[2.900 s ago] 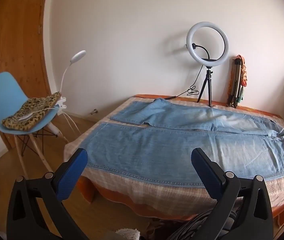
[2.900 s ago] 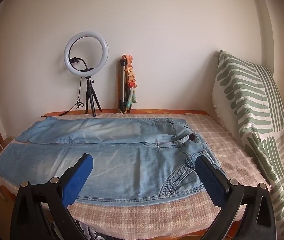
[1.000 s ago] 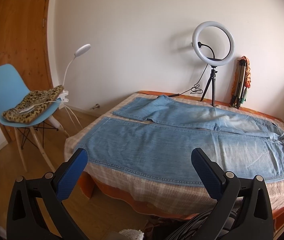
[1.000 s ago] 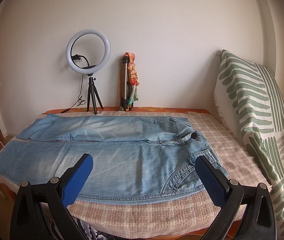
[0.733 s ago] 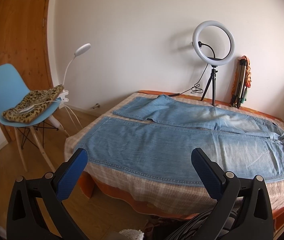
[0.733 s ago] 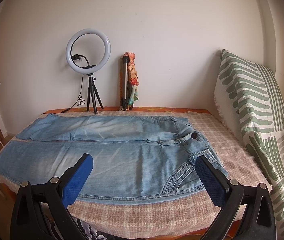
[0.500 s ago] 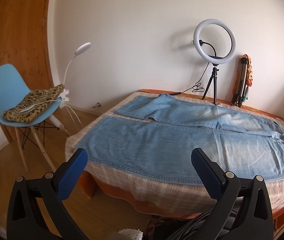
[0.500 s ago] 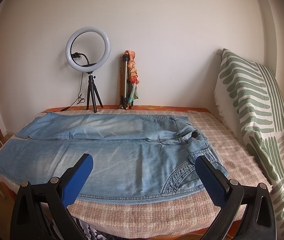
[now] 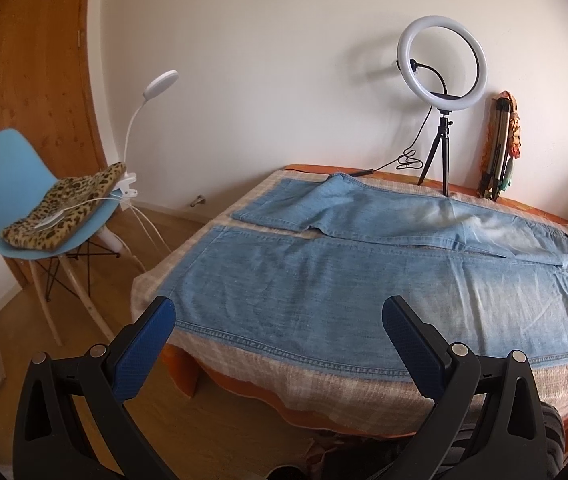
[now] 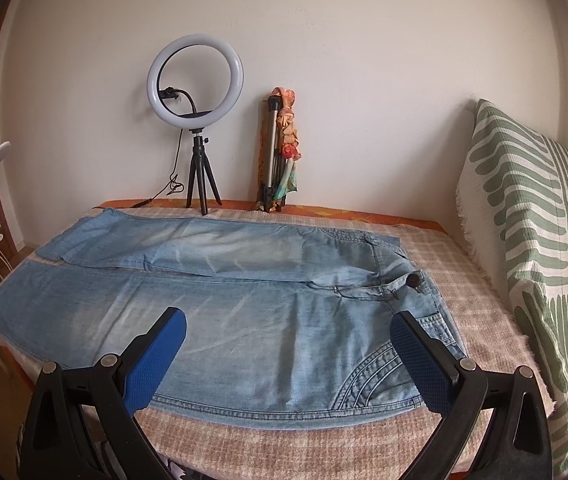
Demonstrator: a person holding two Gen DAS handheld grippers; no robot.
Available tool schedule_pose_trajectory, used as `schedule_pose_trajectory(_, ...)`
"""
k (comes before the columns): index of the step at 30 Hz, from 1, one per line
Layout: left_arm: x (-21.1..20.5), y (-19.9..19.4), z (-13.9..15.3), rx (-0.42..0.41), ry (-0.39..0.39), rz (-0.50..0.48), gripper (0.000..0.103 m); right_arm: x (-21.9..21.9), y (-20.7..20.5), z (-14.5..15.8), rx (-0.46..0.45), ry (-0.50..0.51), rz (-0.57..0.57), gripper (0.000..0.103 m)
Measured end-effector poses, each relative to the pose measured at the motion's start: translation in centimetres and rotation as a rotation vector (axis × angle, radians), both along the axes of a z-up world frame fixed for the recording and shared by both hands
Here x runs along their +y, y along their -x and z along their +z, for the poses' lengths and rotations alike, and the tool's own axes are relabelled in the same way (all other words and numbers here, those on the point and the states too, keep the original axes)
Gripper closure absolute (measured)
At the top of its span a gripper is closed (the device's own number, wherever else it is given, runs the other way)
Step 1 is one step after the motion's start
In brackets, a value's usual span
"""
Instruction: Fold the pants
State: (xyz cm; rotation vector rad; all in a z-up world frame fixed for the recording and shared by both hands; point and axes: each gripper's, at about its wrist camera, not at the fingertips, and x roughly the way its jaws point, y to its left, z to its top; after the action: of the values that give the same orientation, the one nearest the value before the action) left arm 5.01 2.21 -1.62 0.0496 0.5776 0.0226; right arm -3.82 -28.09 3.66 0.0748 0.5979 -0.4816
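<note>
Bed (image 10: 460,276): one jeans (image 10: 243,308), two grippers (image 9: 277,314) (image 10: 288,326).

**Denim, weave, plastic and wood**

The pants (image 10: 219,312) are showing as faded, matt blue denim with stitched seams, lying on a coarse checked woven blanket (image 10: 324,446). The left gripper (image 9: 277,322) and right gripper (image 10: 288,334) are showing matt black plastic frames with dimpled blue pads. The door (image 9: 23,80) is looking like smooth varnished wood; the chair (image 9: 3,176) is showing smooth blue plastic under a furry leopard-print cloth (image 9: 67,208).
</note>
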Motion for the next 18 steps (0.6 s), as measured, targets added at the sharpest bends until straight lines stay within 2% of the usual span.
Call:
schedule_pose_trajectory(3, 0.1, -1.6, -0.1, 0.013, 0.002, -0.016, 0.000, -0.9, -1.7, 0.1, -0.004, 0.020, 0.064, 0.000)
schedule_pose_trajectory(8, 0.2, -4.7, 0.1, 0.007, -0.013, -0.038, 0.002, -3.5, -5.1, 0.7, -0.032, -0.011, 0.178, 0.000)
schedule_pose_trajectory(13, -0.2, -8.5, 0.5, 0.031, 0.026, -0.099, 0.009, -5.7, -10.4, 0.8, 0.047, -0.003, 0.279, 0.000)
schedule_pose_trajectory(18, -1.0, -12.8, 0.3, 0.063, 0.031, -0.134, 0.015, -7.6, -16.3, 0.8, 0.078, -0.072, 0.376, 0.000)
